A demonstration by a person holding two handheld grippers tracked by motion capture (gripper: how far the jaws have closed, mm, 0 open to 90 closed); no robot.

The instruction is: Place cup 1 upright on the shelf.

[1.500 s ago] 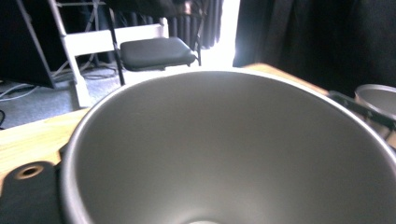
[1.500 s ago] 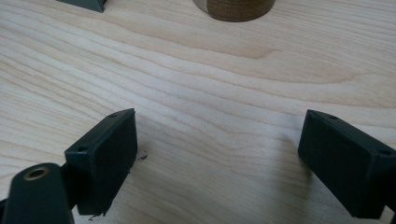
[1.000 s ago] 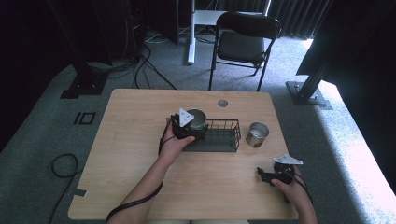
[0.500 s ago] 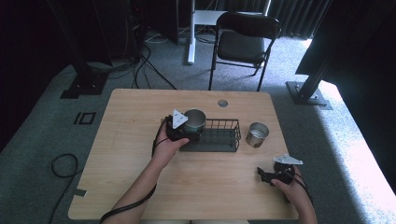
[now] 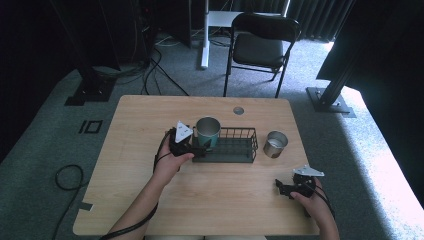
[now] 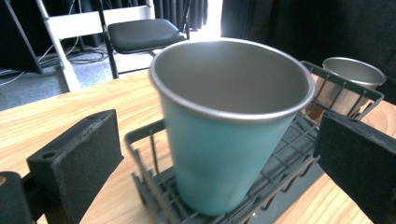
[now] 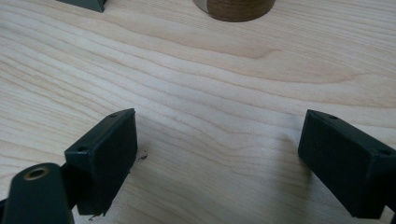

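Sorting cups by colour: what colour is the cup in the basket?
Teal outside, bare metal inside; the cup shows best in the left gripper view.

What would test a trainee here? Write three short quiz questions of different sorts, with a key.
1. True or false: the teal cup stands inside the wire basket.
2. Which is open? A) left gripper alone B) right gripper alone C) both
3. Fill in: the steel cup stands on the ____, beside the basket.

Key: 1 true; 2 C; 3 table.
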